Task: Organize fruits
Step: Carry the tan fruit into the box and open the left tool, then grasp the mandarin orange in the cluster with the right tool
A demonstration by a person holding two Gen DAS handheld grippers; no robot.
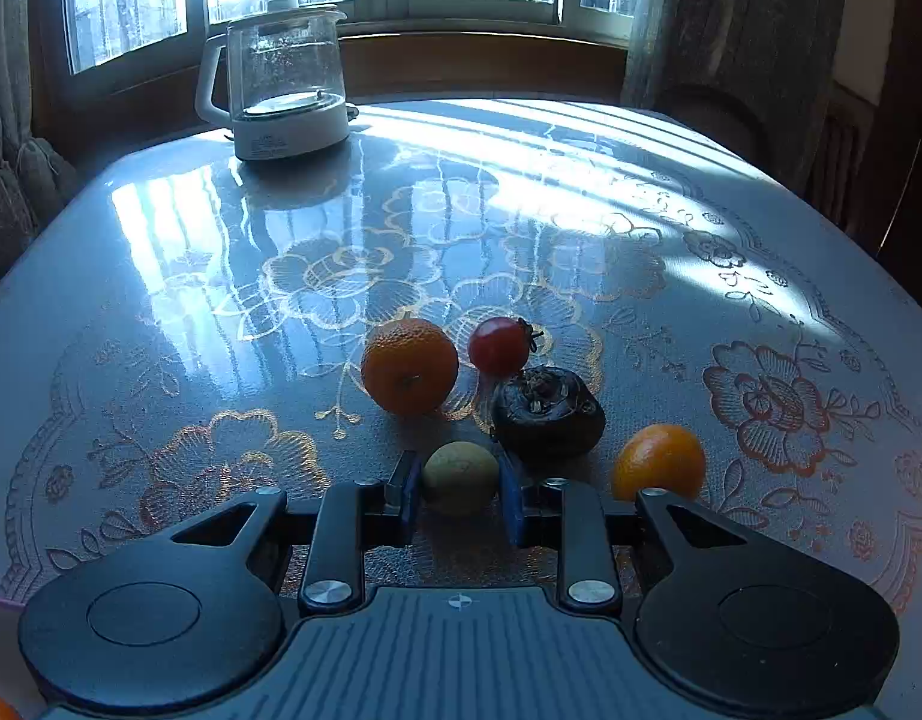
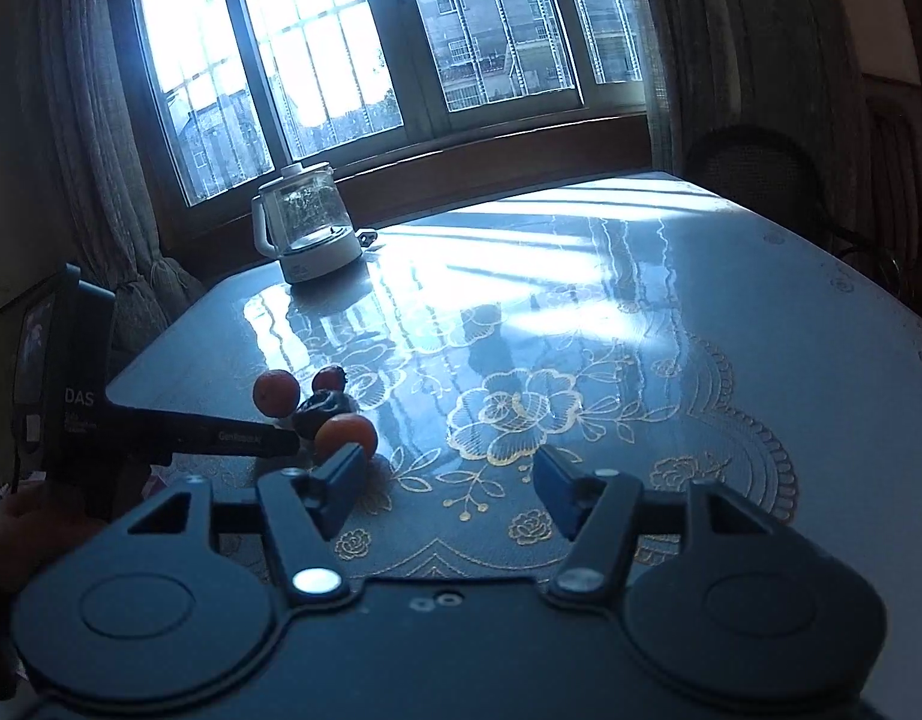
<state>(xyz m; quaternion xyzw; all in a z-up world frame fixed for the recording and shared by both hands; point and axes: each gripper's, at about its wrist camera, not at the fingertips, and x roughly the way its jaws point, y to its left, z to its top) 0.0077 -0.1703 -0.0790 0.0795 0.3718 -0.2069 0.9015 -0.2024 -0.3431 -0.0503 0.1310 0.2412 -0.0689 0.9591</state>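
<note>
Left gripper (image 1: 461,495): blue pads flank a small yellow-green fruit (image 1: 459,475) on the table (image 1: 221,300); whether the pads touch it cannot be told. Around that fruit: large orange (image 1: 409,365) at 11 o'clock, red tomato (image 1: 499,345) at 12 o'clock, dark wrinkled fruit (image 1: 547,413) at 1 o'clock, small orange (image 1: 658,461) at 3 o'clock. Right gripper (image 2: 449,483): released, jaws wide apart above bare patterned cloth, nothing between them. Glass kettle (image 1: 284,84) stands at the table's far edge, 11 o'clock.
</note>
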